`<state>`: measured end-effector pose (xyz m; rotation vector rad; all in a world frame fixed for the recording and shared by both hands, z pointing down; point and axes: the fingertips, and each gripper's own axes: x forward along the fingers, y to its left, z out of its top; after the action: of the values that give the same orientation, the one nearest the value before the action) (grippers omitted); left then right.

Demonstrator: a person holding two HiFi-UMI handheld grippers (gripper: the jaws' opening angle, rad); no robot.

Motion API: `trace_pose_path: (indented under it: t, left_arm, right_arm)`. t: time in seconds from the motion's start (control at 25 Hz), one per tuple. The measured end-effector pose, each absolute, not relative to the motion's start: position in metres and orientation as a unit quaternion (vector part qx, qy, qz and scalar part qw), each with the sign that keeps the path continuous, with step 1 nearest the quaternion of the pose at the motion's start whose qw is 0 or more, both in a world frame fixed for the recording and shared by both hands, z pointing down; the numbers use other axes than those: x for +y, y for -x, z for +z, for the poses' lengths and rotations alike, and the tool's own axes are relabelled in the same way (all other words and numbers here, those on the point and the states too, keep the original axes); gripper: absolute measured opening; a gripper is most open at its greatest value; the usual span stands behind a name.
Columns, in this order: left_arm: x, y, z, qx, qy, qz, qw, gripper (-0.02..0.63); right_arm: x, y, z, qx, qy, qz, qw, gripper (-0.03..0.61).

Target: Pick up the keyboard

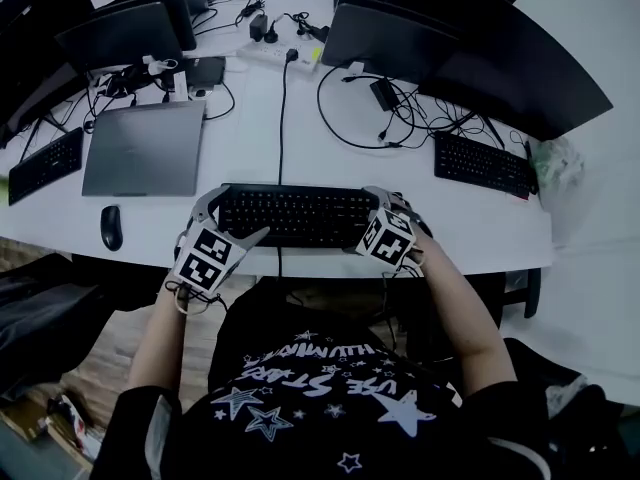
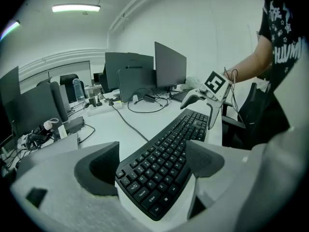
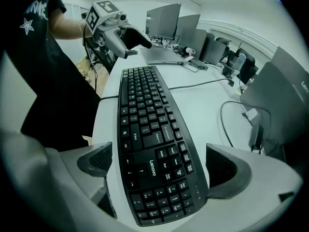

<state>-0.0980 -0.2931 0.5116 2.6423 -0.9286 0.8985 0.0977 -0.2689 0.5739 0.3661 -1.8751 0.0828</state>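
On the white surface (image 1: pixel 250 148), my left hand-held gripper (image 2: pixel 152 163) and right hand-held gripper (image 3: pixel 159 163) gape wide, straddling opposite ends of the black keyboard (image 1: pixel 295 213).

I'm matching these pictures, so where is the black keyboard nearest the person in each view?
Head view: keyboard centre, at the white table's near edge.
Left gripper view: keyboard lower centre, slanting up to the right.
Right gripper view: keyboard centre, running up from the bottom.
Shared landmark: its black cable across the table.
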Motion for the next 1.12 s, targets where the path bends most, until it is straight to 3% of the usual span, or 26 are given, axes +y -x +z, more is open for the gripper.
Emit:
trace_pose_path:
  t: [0.8,1.12]
  left_arm:
    - [-0.340,0.098,0.541,-0.269,-0.904,0.309,0.123,0.423]
    - [-0.345,0.081,0.549,-0.230,-0.904,0.338,0.126,0.423]
  right_arm:
    - [-0.280,-0.082,0.614,-0.749,0.003,0.072,0.658,0.573]
    - [-0.300,-0.094,0.648,-0.710,0.004,0.034,0.704,0.574]
